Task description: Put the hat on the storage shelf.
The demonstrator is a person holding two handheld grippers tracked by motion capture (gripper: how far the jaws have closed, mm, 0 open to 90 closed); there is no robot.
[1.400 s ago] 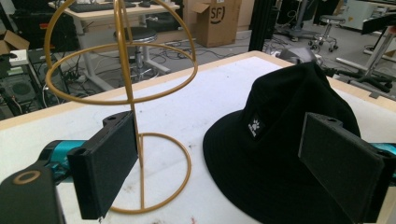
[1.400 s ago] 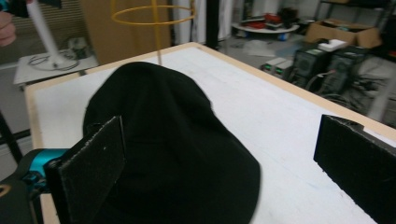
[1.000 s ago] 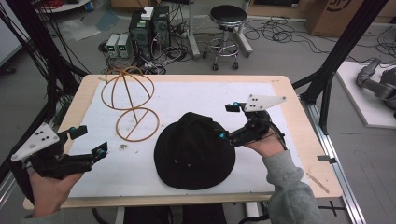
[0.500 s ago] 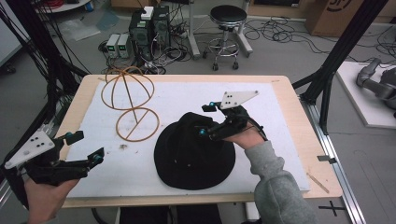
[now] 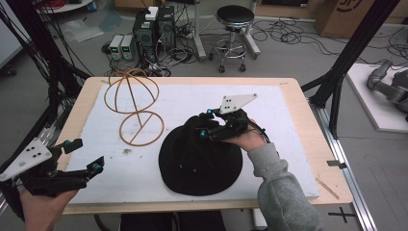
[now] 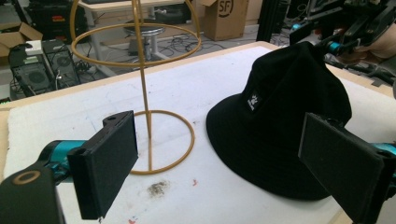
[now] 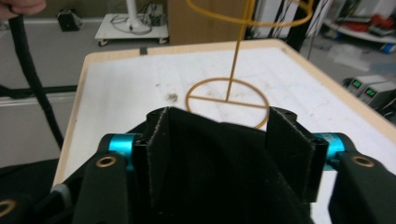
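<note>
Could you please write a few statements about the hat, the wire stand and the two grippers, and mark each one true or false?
1. The right gripper has the black hat between its fingers. True.
2. The hat hangs on the wire stand. False: it lies on the white mat beside the stand.
3. The left gripper is open and empty. True.
4. The stand has toppled. False: it stands upright.

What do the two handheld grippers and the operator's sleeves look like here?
Both the left gripper and the right gripper are black-bodied, with flat rectangular black pads, teal collars at the jaw bases and brass-coloured screw rings. Each carries a light grey three-cornered plate with small dark holes. A black cable trails off. The right arm wears a grey sleeve.
</note>
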